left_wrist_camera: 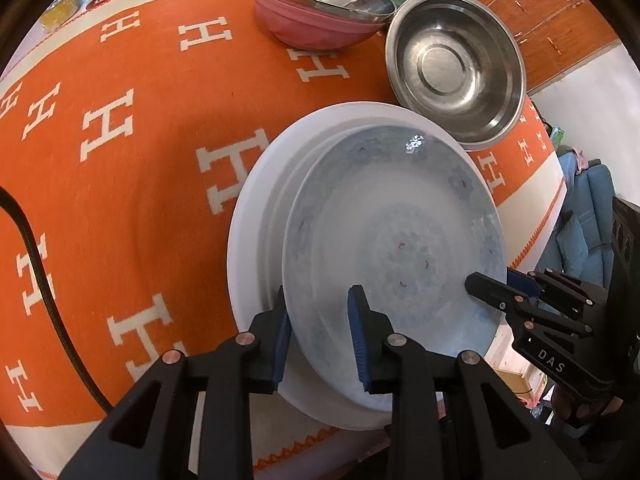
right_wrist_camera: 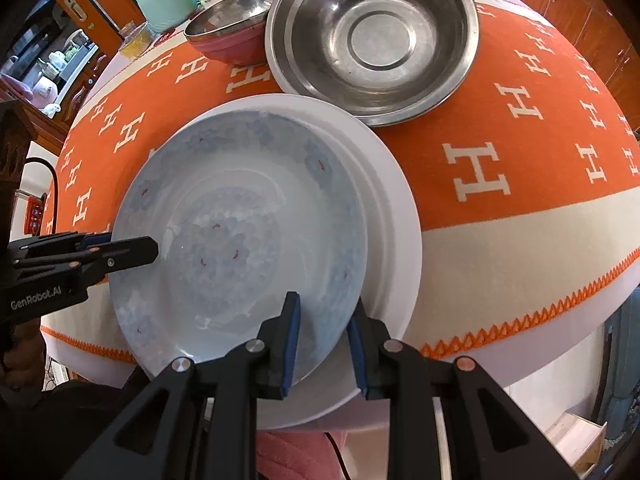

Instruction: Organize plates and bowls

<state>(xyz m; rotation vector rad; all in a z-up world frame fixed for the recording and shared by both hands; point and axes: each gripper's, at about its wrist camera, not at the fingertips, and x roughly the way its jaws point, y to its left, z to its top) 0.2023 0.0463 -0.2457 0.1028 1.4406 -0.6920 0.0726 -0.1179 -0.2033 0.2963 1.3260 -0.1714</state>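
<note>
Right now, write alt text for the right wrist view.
The right gripper straddles the near rim of a pale blue patterned plate lying on a larger white plate, while the left gripper straddles its opposite rim. Behind, on the orange tablecloth, a steel bowl sits beside a pink bowl.

Black left gripper (left_wrist_camera: 320, 332), blue-padded jaws, silver rivets, white "DAS" lettering.

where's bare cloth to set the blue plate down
Widest bare cloth lies left of the white plate, below the pink bowl. Another patch lies right of it, below the steel bowl. Crowded at the far side, where the bowls meet the plates.
</note>
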